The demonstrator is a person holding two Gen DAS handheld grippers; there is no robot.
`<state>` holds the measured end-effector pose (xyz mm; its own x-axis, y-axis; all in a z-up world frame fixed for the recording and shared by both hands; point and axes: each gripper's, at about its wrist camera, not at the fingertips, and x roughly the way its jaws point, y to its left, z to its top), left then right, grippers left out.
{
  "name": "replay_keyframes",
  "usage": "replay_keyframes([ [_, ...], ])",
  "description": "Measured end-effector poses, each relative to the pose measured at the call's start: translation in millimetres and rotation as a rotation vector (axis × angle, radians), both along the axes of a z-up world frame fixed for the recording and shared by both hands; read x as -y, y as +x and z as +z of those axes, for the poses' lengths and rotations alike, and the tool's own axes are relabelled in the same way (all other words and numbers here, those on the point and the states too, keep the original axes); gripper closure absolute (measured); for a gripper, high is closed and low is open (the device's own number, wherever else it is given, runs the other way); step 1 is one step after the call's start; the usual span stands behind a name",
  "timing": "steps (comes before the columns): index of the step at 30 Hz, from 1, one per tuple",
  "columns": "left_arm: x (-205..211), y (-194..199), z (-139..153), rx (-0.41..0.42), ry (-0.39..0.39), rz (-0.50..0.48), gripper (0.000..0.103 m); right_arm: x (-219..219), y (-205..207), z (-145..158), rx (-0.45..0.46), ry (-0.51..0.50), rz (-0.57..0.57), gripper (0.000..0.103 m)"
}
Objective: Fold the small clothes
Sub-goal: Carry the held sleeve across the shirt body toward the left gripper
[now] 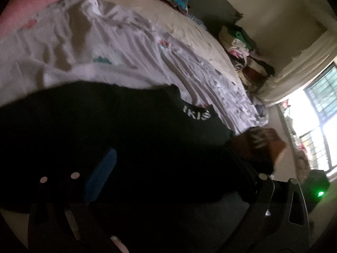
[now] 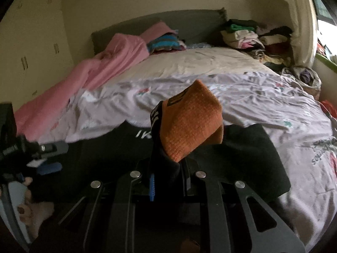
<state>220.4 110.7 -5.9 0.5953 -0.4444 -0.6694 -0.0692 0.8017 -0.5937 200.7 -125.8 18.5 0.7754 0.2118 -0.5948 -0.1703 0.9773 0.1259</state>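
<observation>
A black garment (image 1: 126,130) with white letters lies spread on the bed; in the right wrist view the black garment (image 2: 248,158) shows near the bed's front edge. My left gripper (image 1: 185,164) hangs over it, jaws wide apart, its blue pad (image 1: 101,177) on the left. The dark cloth lies between the fingers without being pinched. My right gripper (image 2: 168,172) is shut on an orange-and-black sock (image 2: 189,126), whose orange toe sticks up above the fingers. The sock (image 1: 259,141) also appears at the right of the left wrist view. The left gripper (image 2: 48,164) sits low at the left.
A crumpled pale printed sheet (image 2: 242,97) covers the bed. A pink blanket (image 2: 109,63) lies along its left side. Piles of clothes (image 2: 252,35) stand by the headboard. A bright barred window (image 1: 322,113) and a black box with a green light (image 1: 318,191) are at the right.
</observation>
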Motion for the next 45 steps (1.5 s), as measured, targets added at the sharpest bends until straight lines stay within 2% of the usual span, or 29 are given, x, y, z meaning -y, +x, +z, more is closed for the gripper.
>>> replay_keyframes([
  [6,-1.1,1.7,-11.0,-0.019,-0.083,-0.014,0.009,-30.9,1.9,-24.6,-0.027,-0.062,0.047,0.084],
  [9,-1.8,4.7,-17.0,-0.033,-0.105,-0.017,0.009,-42.7,3.3,-36.1,-0.061,-0.073,0.087,0.078],
  [11,-3.6,6.4,-22.5,-0.047,-0.148,-0.024,0.009,-50.7,1.3,-40.9,-0.076,-0.076,0.126,0.070],
  [13,-4.7,7.6,-28.3,-0.060,-0.191,-0.030,0.009,-58.3,-3.2,-42.9,-0.074,-0.085,0.156,0.057],
  [15,-4.5,8.2,-31.3,-0.066,-0.189,-0.031,0.009,-65.7,-9.8,-44.8,-0.085,-0.091,0.204,0.048],
  [16,-4.2,8.0,-32.4,-0.068,-0.182,-0.031,0.009,-68.9,-13.3,-45.8,-0.096,-0.086,0.228,0.038],
  [18,-3.4,7.1,-35.1,-0.075,-0.175,-0.035,0.009,-72.3,-23.9,-46.3,-0.113,-0.078,0.275,0.026],
  [21,-0.9,7.4,-38.5,-0.085,-0.153,-0.039,0.009,-68.6,-41.5,-40.9,-0.104,-0.071,0.322,0.023],
  [24,2.9,2.3,-41.5,-0.090,-0.136,-0.040,0.011,-54.6,-54.6,-34.9,-0.102,-0.027,0.320,0.019],
  [26,7.6,-0.8,-43.1,-0.087,-0.108,-0.038,0.019,-38.7,-60.1,-31.2,-0.106,-0.002,0.294,0.019],
  [29,20.8,-5.4,-43.5,-0.082,-0.037,-0.055,0.026,-12.3,-62.8,-27.8,-0.117,0.025,0.236,0.019],
  [33,34.7,-8.8,-45.0,-0.082,-0.071,-0.093,0.042,24.7,-65.0,-18.9,-0.097,0.042,0.141,0.019],
  [34,39.8,-8.8,-46.8,-0.084,-0.081,-0.103,0.042,32.4,-64.4,-17.1,-0.094,0.045,0.122,0.019],
  [36,49.0,-7.0,-50.0,-0.085,-0.046,-0.106,0.044,47.8,-64.7,-13.5,-0.083,0.050,0.080,0.019],
  [38,54.6,-6.6,-53.9,-0.086,-0.015,-0.097,0.067,60.8,-65.5,-10.8,-0.072,0.054,0.050,0.019],
  [39,56.2,-6.6,-54.2,-0.080,-0.008,-0.099,0.073,64.5,-65.3,-10.2,-0.069,0.053,0.038,0.019],
  [40,59.7,-6.8,-52.1,-0.063,0.007,-0.115,0.088,70.1,-64.9,-9.6,-0.066,0.052,0.019,0.019],
  [41,63.0,-7.2,-48.3,-0.045,0.030,-0.132,0.092,74.0,-64.9,-9.2,-0.066,0.053,0.009,0.019],
  [45,71.1,-20.4,-11.6,0.097,0.099,-0.162,0.096,85.6,-63.5,-7.8,-0.063,0.044,-0.030,0.019],
])
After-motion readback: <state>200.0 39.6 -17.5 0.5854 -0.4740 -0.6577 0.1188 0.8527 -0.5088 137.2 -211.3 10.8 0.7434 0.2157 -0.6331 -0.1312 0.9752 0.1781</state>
